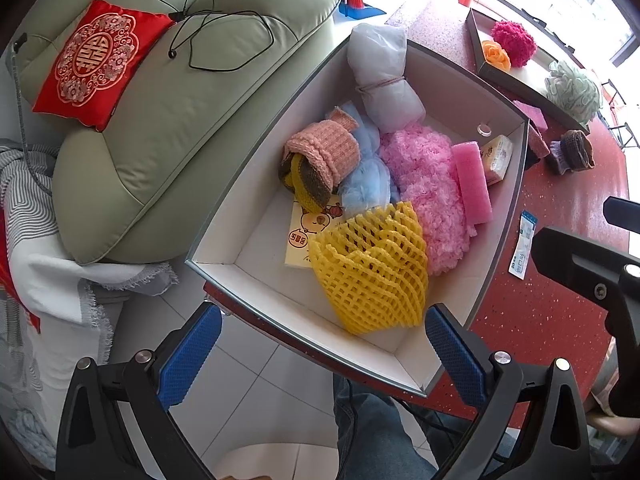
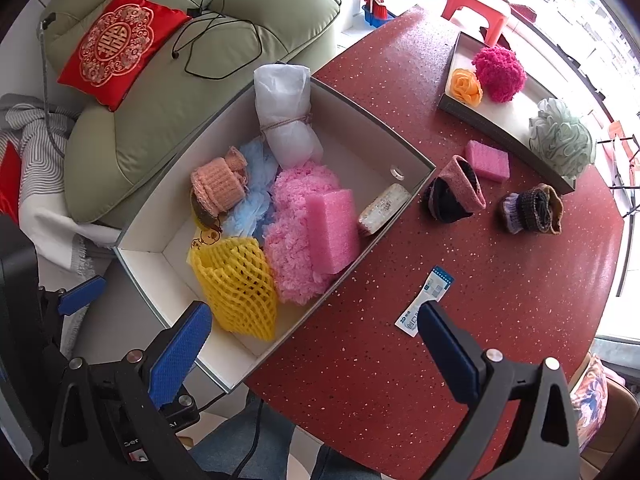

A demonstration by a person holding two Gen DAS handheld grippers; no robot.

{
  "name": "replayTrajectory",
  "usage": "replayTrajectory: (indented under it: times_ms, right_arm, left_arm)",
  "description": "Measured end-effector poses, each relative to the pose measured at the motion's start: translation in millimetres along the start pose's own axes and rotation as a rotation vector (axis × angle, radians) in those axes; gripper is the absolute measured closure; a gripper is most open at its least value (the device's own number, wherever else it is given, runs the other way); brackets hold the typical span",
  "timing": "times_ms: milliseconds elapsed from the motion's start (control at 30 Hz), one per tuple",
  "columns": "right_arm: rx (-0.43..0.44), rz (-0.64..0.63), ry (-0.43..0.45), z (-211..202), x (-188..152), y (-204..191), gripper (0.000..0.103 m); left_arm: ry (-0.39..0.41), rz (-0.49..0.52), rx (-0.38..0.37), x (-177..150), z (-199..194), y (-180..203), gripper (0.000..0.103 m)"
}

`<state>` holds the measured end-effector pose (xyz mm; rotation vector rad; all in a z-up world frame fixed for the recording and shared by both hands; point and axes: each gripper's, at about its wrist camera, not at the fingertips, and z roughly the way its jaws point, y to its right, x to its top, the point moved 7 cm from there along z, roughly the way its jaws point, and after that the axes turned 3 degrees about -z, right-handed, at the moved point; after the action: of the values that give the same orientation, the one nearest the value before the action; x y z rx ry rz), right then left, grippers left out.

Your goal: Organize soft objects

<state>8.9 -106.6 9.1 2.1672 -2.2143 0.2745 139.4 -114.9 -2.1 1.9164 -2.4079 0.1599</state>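
- Left wrist view: left gripper (image 1: 322, 354) is hovering over the near corner of the open white cardboard box (image 1: 224, 216), jaws spread wide w/ nothing between them.
- Inside the box the yellow foam fruit-net sleeve (image 1: 370, 268) is lying nearest; open lattice, springy, v. light. It should crush flat under a pinch, so grab across a folded edge.
- Fluffy pink chenille bundle (image 1: 424, 192) is sitting beside it, touching; shaggy loops, squashy, easy to snag. Take it mid-body.
- Pink foam sponge block (image 1: 472, 178) is leaning against the pink bundle; firm-ish but compressible, flat faces good for the pads.
- Rolled peach knit sock (image 1: 324, 152) and pale blue mesh puff (image 1: 368, 184) are filling the middle; white plastic-wrapped roll tied w/ string (image 1: 382, 80) is propped at the far wall, prob. slippery.
- Right wrist view: right gripper (image 2: 312, 346) is also gaping wide, empty, straddling the box's near edge and the red speckled tabletop (image 2: 400, 360).
- Still out on the table: small pink sponge (image 2: 488, 164), dark rolled sock w/ pink cuff (image 2: 456, 190), brown-purple rolled sock (image 2: 532, 208). Socks look soft and light; pinch the thick cuff.
- Shallow grey tray (image 2: 450, 106) is holding an orange rose-shaped piece (image 2: 466, 86), a magenta pom-pom (image 2: 499, 73), a green mesh bath puff (image 2: 560, 136).
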Motion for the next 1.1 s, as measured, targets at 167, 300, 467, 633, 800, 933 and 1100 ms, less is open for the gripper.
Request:
replayTrajectory:
  times_ms: [167, 300, 467, 633, 800, 933, 1100]
  right_arm:
    - [-0.032, -0.010, 0.007, -2, 2, 0, 0.000]
    - [-0.055, -0.037, 0.012, -2, 5, -4, 0.000]
    - [-0.122, -0.105, 0.018, -1, 8, -9, 0.000]
    - [-0.137, -0.126, 0.010, 2, 8, -12, 0.000]
    - [-0.152, -0.132, 0.018, 3, 9, -12, 0.000]
    - [-0.155, -0.134, 0.018, 3, 9, -12, 0.000]
    - [-0.155, -0.138, 0.015, 4, 10, -13, 0.000]
  left_arm:
    - [-0.007, -0.003, 0.006, -1, 2, -1, 0.001]
    - [-0.008, -0.007, 0.009, -2, 3, -2, 0.001]
    - [-0.005, -0.014, 0.021, -4, 3, -6, 0.000]
    - [-0.001, -0.036, 0.029, -5, 3, -13, 0.001]
    - [-0.008, -0.035, 0.033, -5, 6, -13, 0.001]
    - [-0.016, -0.034, 0.033, -7, 9, -13, 0.001]
    - [-0.021, -0.034, 0.040, -8, 11, -15, 0.001]
